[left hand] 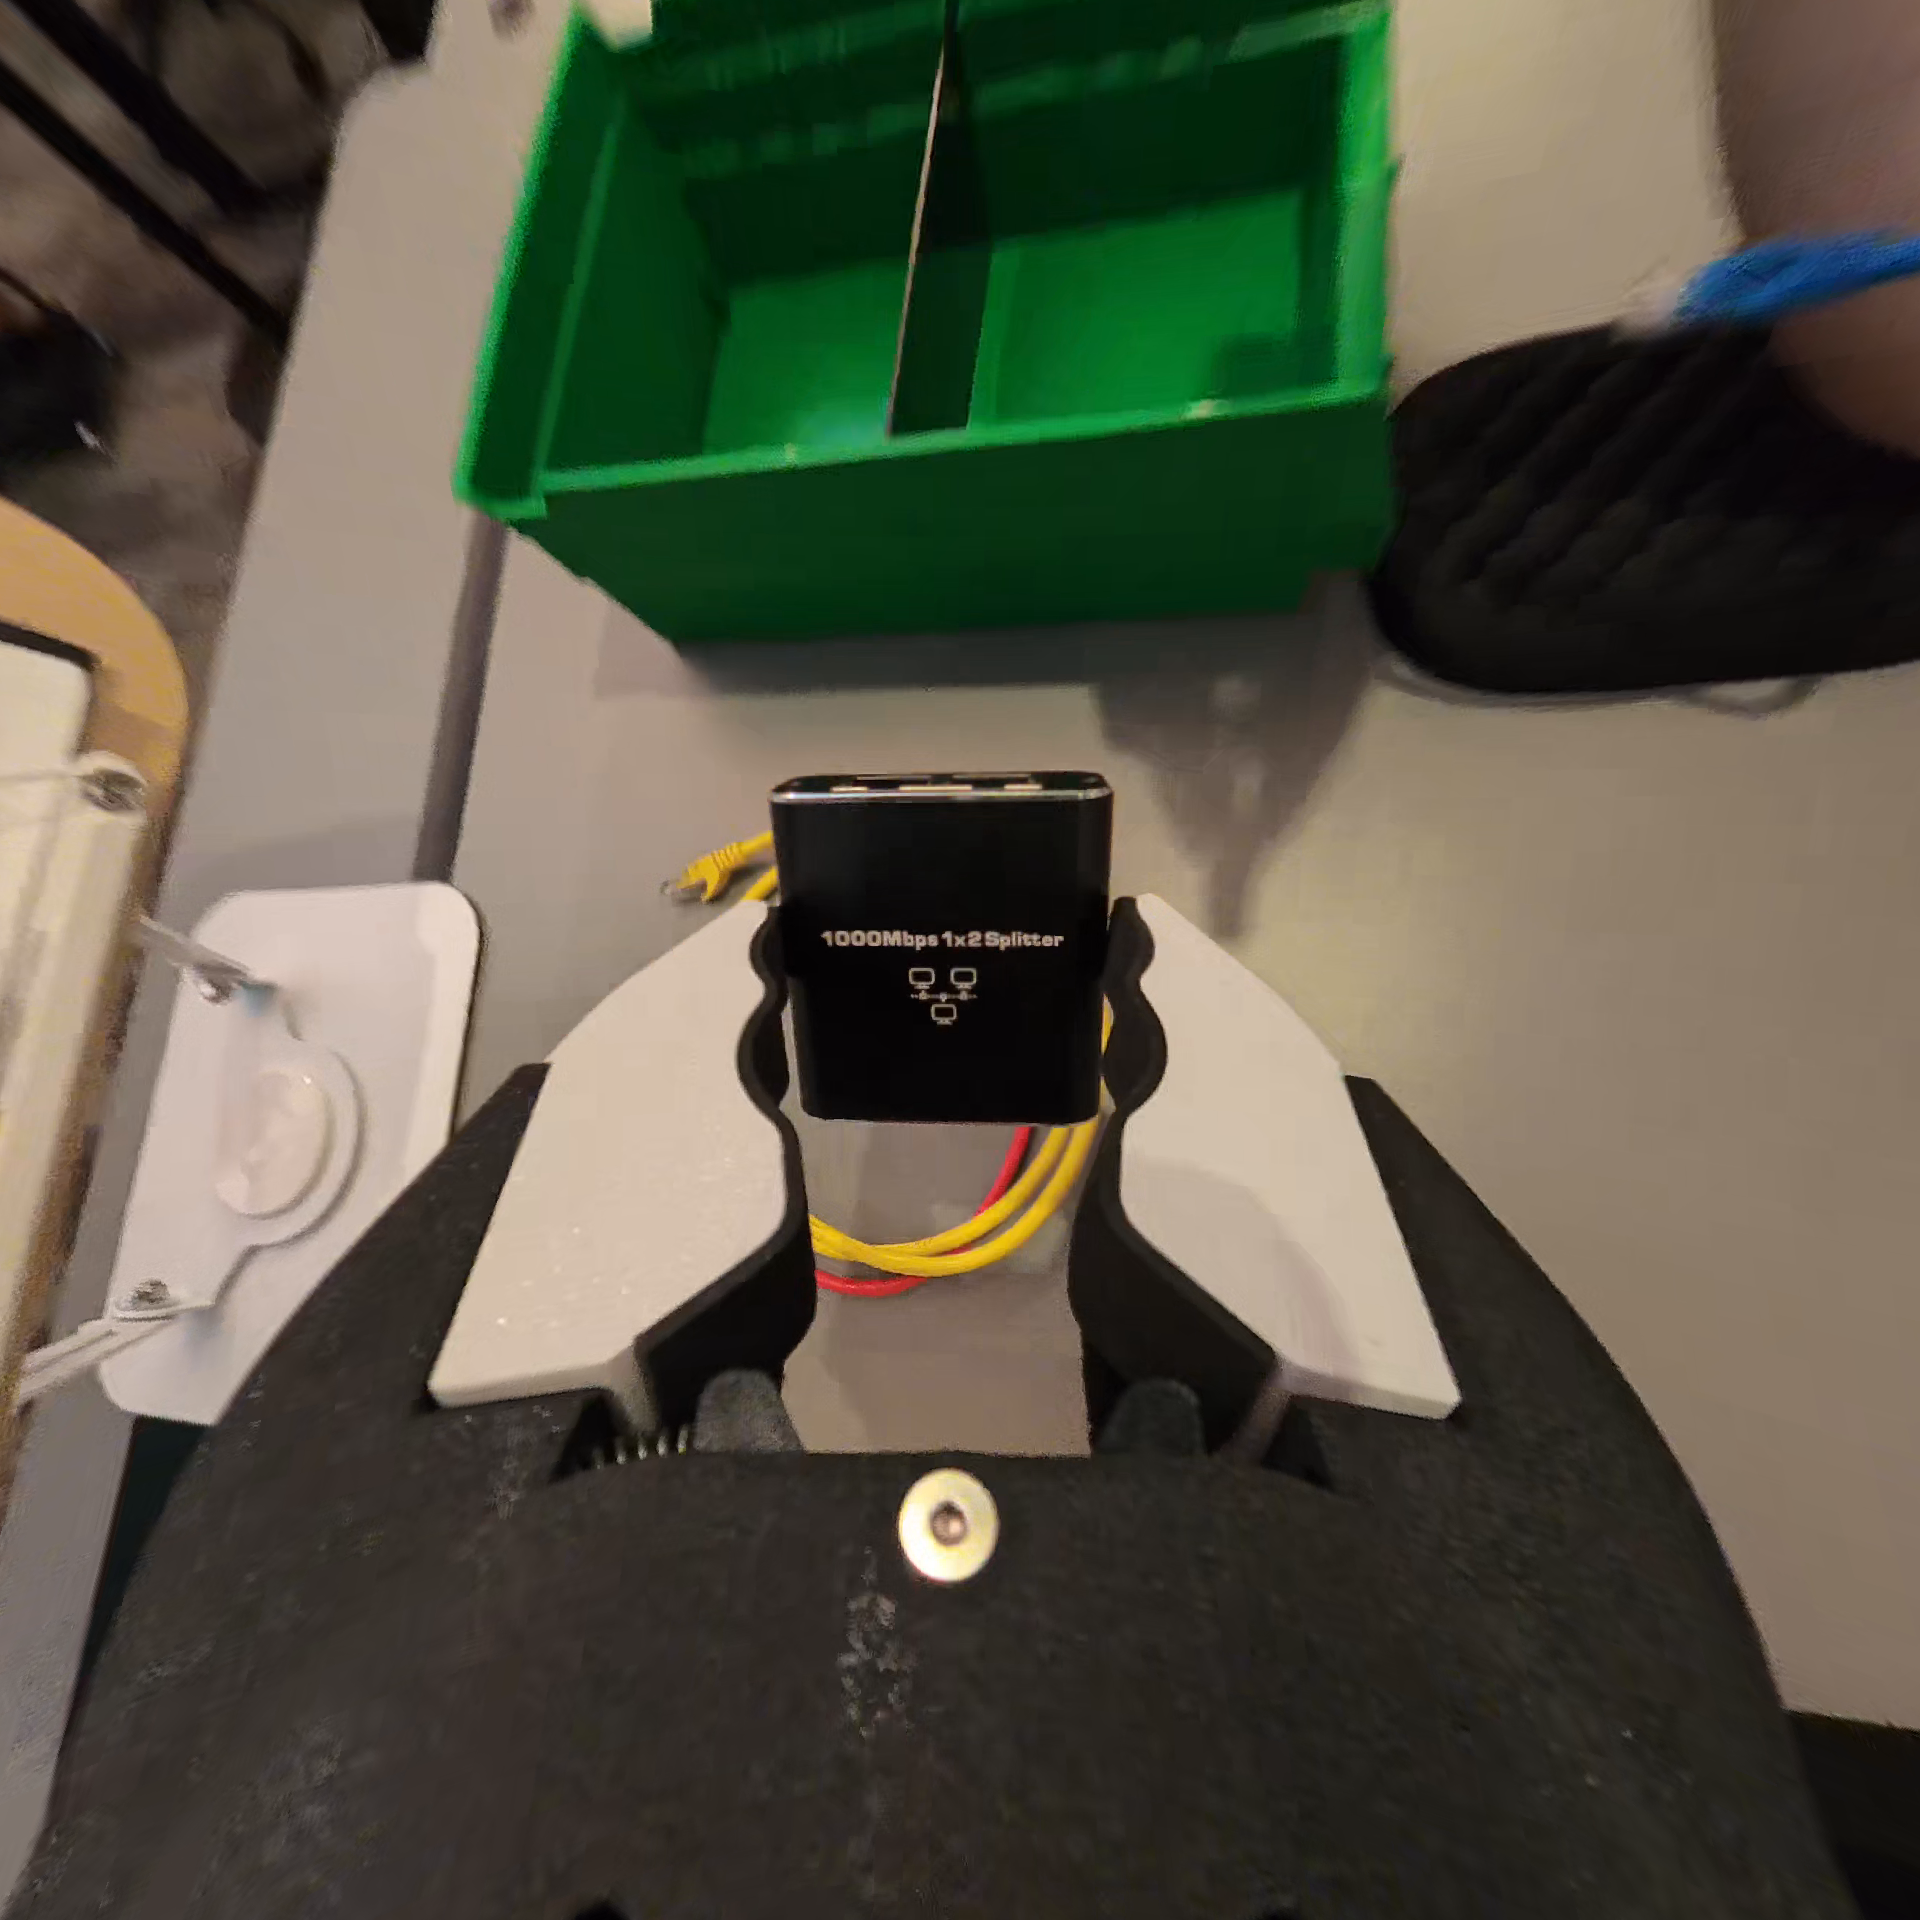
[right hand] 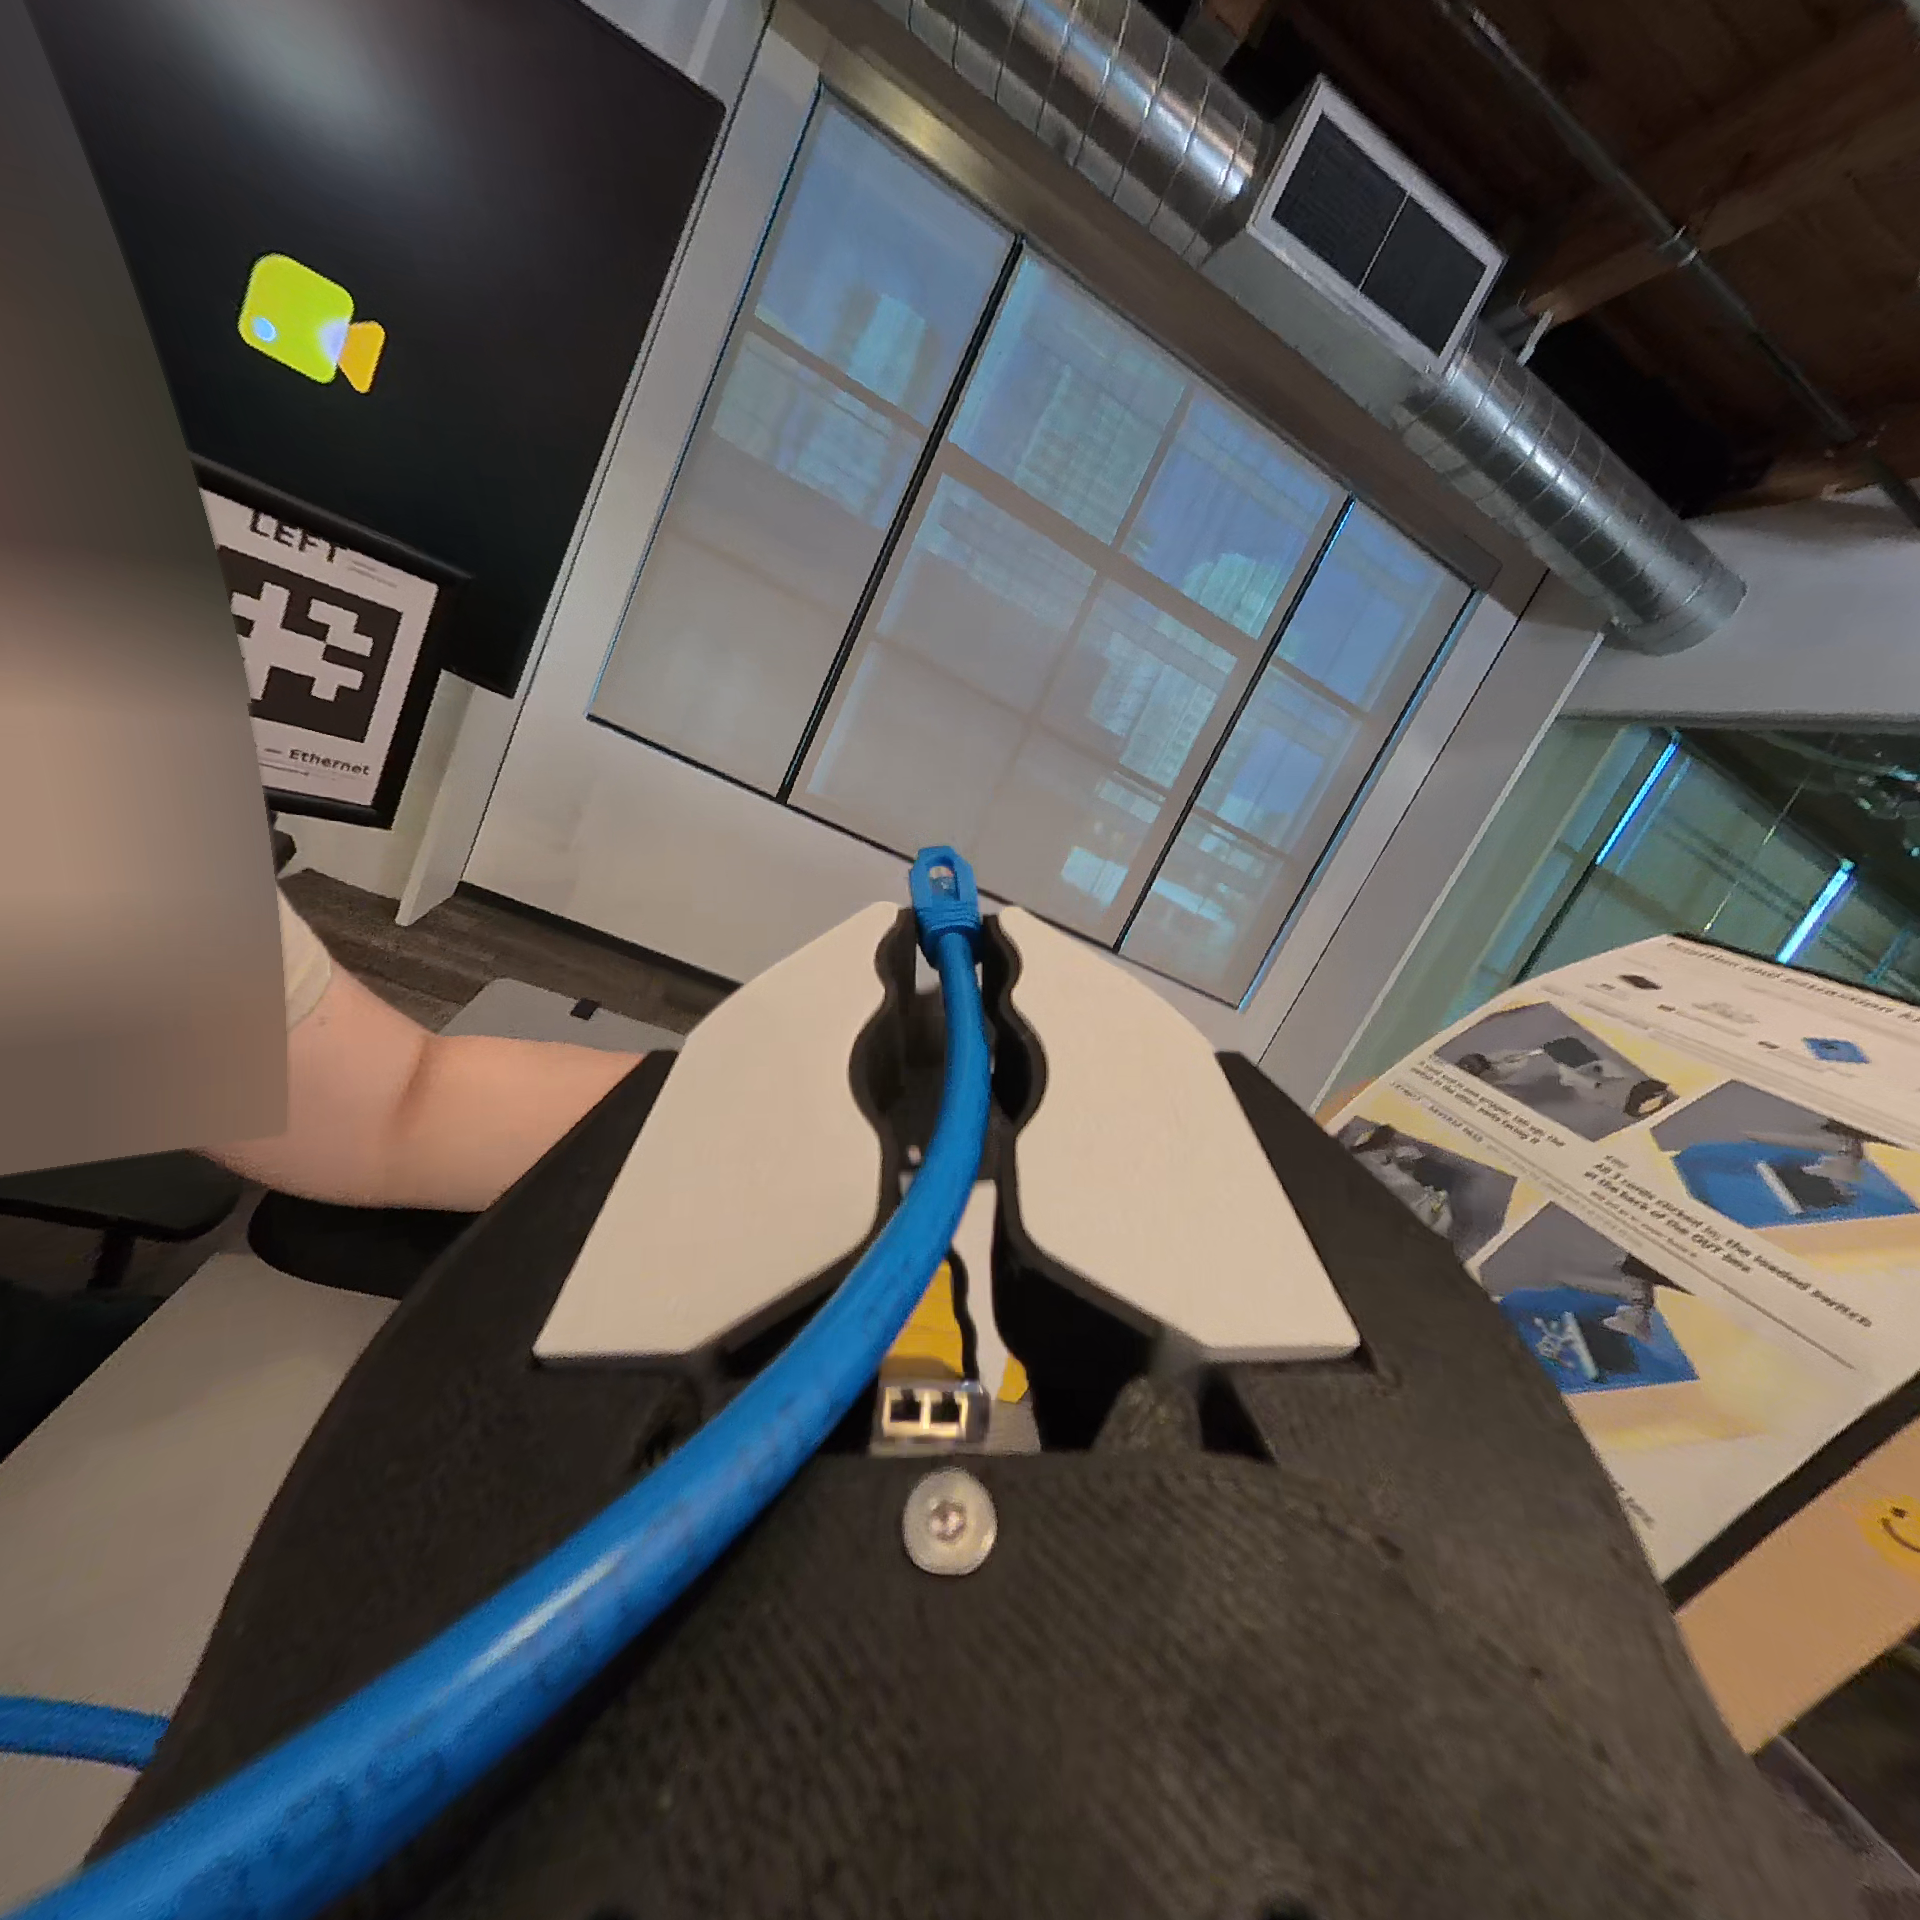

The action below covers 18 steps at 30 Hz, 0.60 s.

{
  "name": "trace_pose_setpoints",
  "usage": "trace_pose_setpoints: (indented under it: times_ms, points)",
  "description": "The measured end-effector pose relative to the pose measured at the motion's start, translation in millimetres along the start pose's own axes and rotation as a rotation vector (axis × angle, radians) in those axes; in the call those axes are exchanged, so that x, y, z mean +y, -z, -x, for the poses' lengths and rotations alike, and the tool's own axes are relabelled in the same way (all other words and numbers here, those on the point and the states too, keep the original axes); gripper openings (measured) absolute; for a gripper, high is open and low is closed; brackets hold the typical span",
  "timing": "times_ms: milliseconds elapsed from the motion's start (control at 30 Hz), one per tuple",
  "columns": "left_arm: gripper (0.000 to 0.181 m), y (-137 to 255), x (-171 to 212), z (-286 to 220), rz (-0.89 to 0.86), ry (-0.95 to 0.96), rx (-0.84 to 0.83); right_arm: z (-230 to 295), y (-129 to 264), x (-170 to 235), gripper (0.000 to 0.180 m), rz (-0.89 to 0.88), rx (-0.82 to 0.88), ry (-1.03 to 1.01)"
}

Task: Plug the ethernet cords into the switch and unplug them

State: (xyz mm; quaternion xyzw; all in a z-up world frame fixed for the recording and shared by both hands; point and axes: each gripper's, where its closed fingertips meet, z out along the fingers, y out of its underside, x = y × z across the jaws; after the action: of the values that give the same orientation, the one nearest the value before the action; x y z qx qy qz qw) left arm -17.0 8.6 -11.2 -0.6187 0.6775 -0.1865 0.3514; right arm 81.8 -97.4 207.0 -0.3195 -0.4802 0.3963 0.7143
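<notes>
My left gripper [left hand: 943, 935] is shut on a small black switch [left hand: 943, 914] and holds it above the grey table, its ports facing away from me. Yellow cords [left hand: 940, 1242] and a red cord [left hand: 873, 1285] lie on the table under it, with a yellow plug [left hand: 712, 868] to the left. My right gripper [right hand: 943, 935] is shut on a blue ethernet cord [right hand: 951, 1081] just behind its plug [right hand: 938, 883], raised and pointing up toward a window. The switch's two ports [right hand: 928, 1411] show low between the right fingers. The blue cord [left hand: 1787, 272] also shows blurred at the far right.
A green divided bin [left hand: 935, 520] stands on the table behind the switch. A black mesh chair [left hand: 1642, 520] is at the right. A white plate [left hand: 301, 1143] with screws lies at the left. An instruction poster [right hand: 1621, 1226] lies at the right. A person's arm [right hand: 457, 1122] is at the left. Across from one pair of fingers to the other is roughly 25 cm. My right tips are about 55 cm from the white plate [left hand: 301, 1143], my left tips only 30 cm.
</notes>
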Motion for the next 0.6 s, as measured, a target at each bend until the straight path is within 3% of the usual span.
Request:
trace_pose_setpoints:
  times_ms: [133,300,400,600]
  points:
    - [0.058,49,-17,-32,-0.185,-0.114,0.067,4,-36,27,0.013,0.092,-0.024,-0.042]
    - [0.058,85,-15,-34,-0.237,-0.168,0.044,17,-83,66,0.013,0.249,-0.028,-0.061]
    - [0.058,101,-19,-38,-0.312,-0.188,0.063,27,-99,88,0.013,0.351,-0.038,-0.026]
    - [0.058,113,-16,-37,-0.304,-0.209,0.027,36,-110,112,0.013,0.427,-0.073,-0.067]
